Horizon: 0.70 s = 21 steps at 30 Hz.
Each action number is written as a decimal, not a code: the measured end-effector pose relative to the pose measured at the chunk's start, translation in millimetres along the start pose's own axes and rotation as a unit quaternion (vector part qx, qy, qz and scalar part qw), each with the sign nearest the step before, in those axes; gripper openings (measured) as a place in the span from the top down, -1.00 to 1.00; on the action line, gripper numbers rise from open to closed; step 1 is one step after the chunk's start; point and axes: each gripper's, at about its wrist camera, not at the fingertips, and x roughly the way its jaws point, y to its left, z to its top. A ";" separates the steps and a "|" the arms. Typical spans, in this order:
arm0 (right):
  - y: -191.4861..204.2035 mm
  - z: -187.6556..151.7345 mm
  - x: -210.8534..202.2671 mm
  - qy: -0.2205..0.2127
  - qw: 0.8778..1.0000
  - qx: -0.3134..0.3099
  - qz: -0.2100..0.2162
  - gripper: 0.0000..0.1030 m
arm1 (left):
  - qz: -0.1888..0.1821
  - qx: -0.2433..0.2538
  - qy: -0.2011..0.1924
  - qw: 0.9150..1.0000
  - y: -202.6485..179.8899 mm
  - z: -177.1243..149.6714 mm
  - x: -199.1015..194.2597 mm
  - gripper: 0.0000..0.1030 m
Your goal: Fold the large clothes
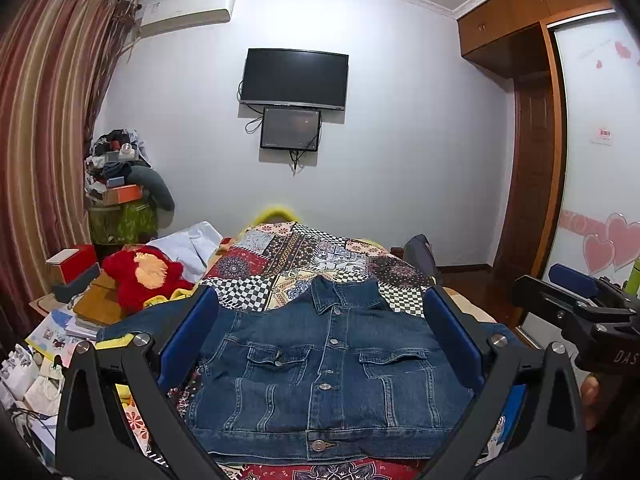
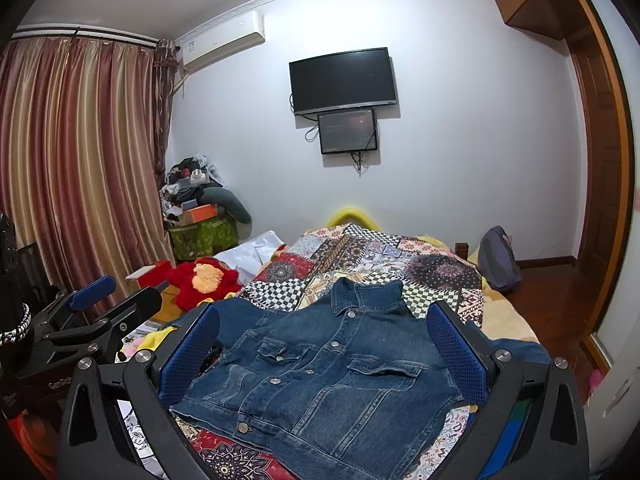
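Dark blue denim jacket [image 1: 328, 376], buttoned, lying flat front-up on patchwork bedspread, collar toward 12 o'clock, hem toward 6 o'clock

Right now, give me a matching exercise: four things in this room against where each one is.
Things:
1. denim jacket
2. television
3. red plush toy
4. curtain

Places:
A. mounted on the far wall
B. spread flat, front up, on the patchwork bedspread
C. hanging at the left of the room
D. left of the bed, beside clutter

Pairs: 1-B, 2-A, 3-D, 4-C
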 end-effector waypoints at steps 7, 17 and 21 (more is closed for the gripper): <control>-0.5 1.8 -0.3 -0.001 1.000 0.001 0.001 -1.00 | 0.001 0.001 0.000 1.000 -1.1 0.3 0.6 -1.00; -1.1 3.8 -1.9 -0.002 1.000 0.001 0.002 -1.00 | 0.002 0.001 0.000 1.000 -2.0 0.8 1.6 -1.00; -0.4 3.5 -2.1 -0.003 1.000 0.001 0.002 -1.00 | 0.002 -0.002 0.002 1.000 -1.3 1.8 1.6 -1.00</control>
